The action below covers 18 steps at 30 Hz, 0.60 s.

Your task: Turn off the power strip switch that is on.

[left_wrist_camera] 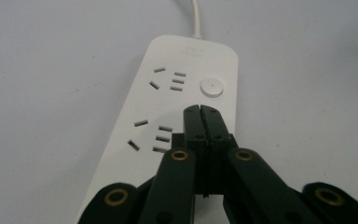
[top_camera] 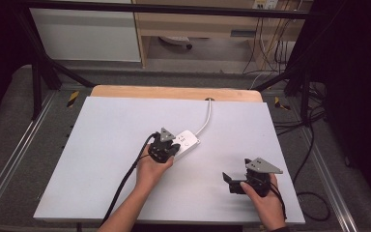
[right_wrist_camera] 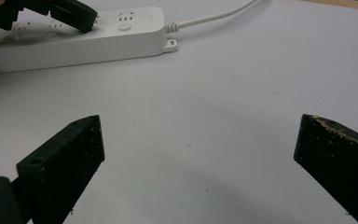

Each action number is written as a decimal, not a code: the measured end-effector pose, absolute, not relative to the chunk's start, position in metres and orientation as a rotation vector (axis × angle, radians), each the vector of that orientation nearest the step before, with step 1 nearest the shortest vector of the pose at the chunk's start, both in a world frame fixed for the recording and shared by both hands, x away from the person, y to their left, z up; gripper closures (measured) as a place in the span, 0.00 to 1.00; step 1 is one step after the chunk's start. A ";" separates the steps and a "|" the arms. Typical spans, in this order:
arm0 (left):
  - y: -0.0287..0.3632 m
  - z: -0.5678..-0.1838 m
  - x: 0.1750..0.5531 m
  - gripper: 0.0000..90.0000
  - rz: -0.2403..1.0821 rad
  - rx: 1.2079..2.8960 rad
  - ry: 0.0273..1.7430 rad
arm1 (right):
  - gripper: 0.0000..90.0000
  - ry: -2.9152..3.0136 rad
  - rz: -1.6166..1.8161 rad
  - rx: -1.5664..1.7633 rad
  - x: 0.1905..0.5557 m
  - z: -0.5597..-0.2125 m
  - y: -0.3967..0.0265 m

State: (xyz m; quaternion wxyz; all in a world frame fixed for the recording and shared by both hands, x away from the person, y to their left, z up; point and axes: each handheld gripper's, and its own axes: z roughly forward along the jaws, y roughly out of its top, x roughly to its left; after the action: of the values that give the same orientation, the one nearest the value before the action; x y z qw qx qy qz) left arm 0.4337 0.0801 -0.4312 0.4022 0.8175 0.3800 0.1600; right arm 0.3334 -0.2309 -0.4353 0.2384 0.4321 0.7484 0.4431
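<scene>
Power strip (left_wrist_camera: 177, 107), table (top_camera: 125, 193) centre; left tongs (left_wrist_camera: 200, 109) closed over it, round button (left_wrist_camera: 211, 87) probably unpressed; right tongs (right_wrist_camera: 198, 154) open (empty).

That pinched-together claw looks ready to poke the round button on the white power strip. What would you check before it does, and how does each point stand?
1. Left claw closed to a single tip: ok, its jaws meet.
2. Tip lined up with the round button: not ok yet; it sits just short of the button, over the power strip.
3. Tip touching the strip: cannot tell.
4. Sockets free of plugs: ok, those in view are empty.
5. Right claw out of the way: ok, open and holding nothing, over the white table apart from the strip.
6. Cord clear of both claws: ok, it runs off the far end.
</scene>
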 end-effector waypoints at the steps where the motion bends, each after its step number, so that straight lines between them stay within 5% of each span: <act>1: 0.080 -0.431 0.434 1.00 0.403 2.065 0.961 | 0.02 2.050 1.213 1.184 0.333 -0.435 -0.231; 18: 0.080 -0.432 0.433 1.00 0.396 2.053 0.977 | 0.02 2.055 1.215 1.192 0.333 -0.436 -0.231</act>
State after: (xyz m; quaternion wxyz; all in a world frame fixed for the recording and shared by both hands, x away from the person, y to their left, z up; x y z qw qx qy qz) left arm 0.4335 0.0804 -0.4317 0.4049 0.8135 0.3869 0.1569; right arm 0.3333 -0.2306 -0.4356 0.2344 0.4342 0.7487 0.4427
